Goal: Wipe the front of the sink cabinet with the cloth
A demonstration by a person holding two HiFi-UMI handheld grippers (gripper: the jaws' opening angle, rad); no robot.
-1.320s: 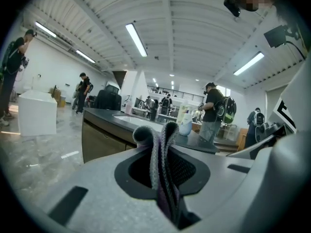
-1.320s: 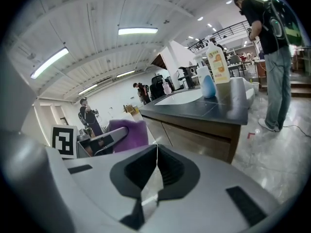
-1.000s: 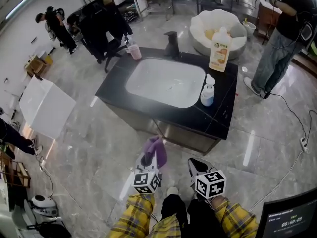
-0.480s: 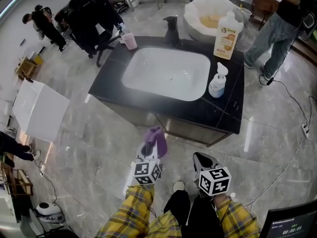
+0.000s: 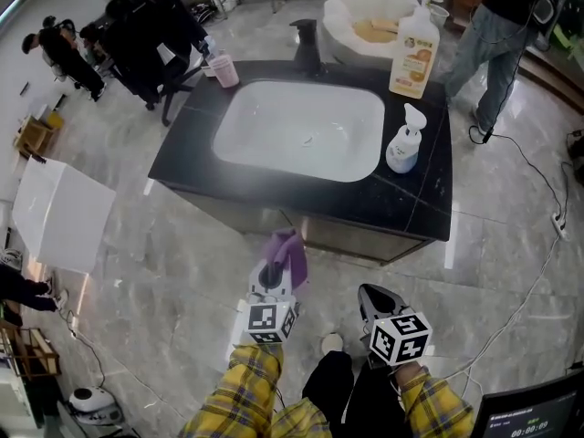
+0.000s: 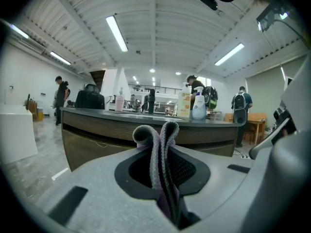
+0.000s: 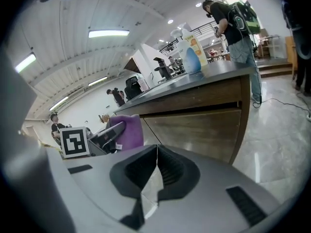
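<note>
A black-topped sink cabinet stands on a grey marble floor. Around its white basin are an orange detergent bottle, a pump soap bottle and a pink cup. The cabinet's brown front, the surface to be wiped, faces the person. It is crossed by what appears to be a drawer seam, though the wide-angle right gripper view makes that hard to confirm.

The person, in yellow plaid sleeves, stands short of the cabinet with both tools held low. The left gripper is clamped on the folded purple cloth. The cloth sticks up out of the jaws and points at the front panel without touching it; open floor shows between cloth and cabinet in the head view. The right gripper has its jaws pressed together on nothing and hangs just beside the left.

The step in hand looks like the approach: cloth secured, wiping not yet begun. The next move probably calls for closing the gap and lowering the left gripper. The cloth's free fold, not the hard jaw tips, should meet the panel before sweeping across it.
</note>
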